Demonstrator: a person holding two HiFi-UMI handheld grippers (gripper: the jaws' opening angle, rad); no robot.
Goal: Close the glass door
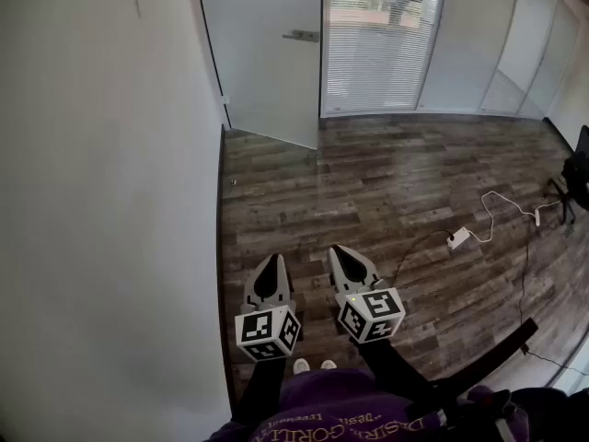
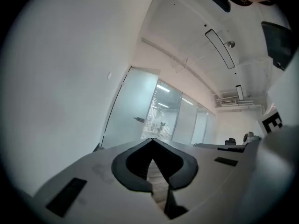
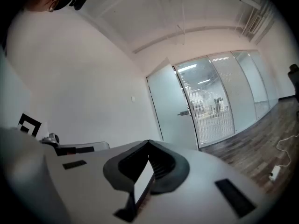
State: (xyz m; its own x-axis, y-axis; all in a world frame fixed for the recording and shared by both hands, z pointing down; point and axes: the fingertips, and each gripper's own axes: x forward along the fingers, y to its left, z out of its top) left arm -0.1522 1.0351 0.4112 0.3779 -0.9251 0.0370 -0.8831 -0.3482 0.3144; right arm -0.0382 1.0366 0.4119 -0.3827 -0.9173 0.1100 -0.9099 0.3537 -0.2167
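Note:
The frosted glass door (image 1: 267, 72) stands swung open at the far end of the room, its metal handle (image 1: 302, 36) near the free edge. It also shows ahead in the left gripper view, door (image 2: 128, 120) and handle (image 2: 139, 120), and in the right gripper view, door (image 3: 169, 108) and handle (image 3: 183, 113). My left gripper (image 1: 274, 259) and right gripper (image 1: 339, 250) hang side by side low over the wooden floor, far short of the door. Both point towards it with jaws closed tip to tip and nothing between them, left (image 2: 152, 139) and right (image 3: 149, 142).
A white wall (image 1: 101, 201) runs along the left up to the door. Glass partitions with blinds (image 1: 379, 35) close the far side. A white power adapter (image 1: 458, 238) with its cable lies on the floor at right, and a dark chair (image 1: 578, 173) stands at the right edge.

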